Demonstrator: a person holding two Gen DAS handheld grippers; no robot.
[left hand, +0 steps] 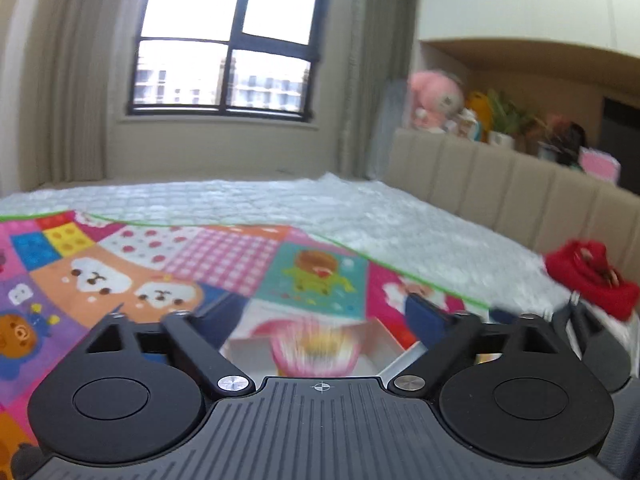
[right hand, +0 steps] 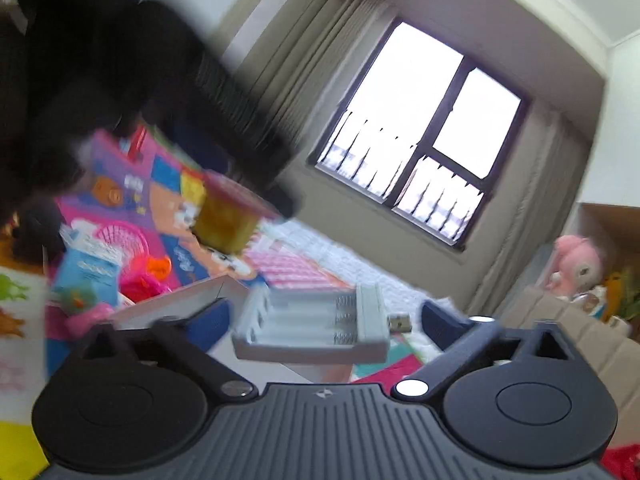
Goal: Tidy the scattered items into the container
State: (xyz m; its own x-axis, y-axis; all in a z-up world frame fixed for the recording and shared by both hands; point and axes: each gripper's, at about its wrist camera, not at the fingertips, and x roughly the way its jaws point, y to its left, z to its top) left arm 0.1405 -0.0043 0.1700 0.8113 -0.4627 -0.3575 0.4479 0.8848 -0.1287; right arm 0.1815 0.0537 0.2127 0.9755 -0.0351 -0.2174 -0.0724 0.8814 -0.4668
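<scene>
A: Biggest thing first: the bed (left hand: 400,216), with its pale quilted cover, is lying under a bright patchwork play mat (left hand: 160,264). A window (left hand: 228,40) and curtains (left hand: 68,80) are standing behind it, and a padded headboard (left hand: 500,184) is running along the right with plush toys (left hand: 436,100) on top.

B: And the container?

A: The white box (left hand: 384,344) is sitting on the mat, just under the left gripper (left hand: 324,312). Its jaws are standing wide, nothing between them; a blurred pink ruffled cup (left hand: 316,352) is lying in the box below.

B: The right side?

A: The right gripper (right hand: 324,316) is spread wide too. A white battery charger (right hand: 312,328) is showing between the fingers, pads apart from it. A red cloth (left hand: 592,276) is lying near the headboard.
</scene>
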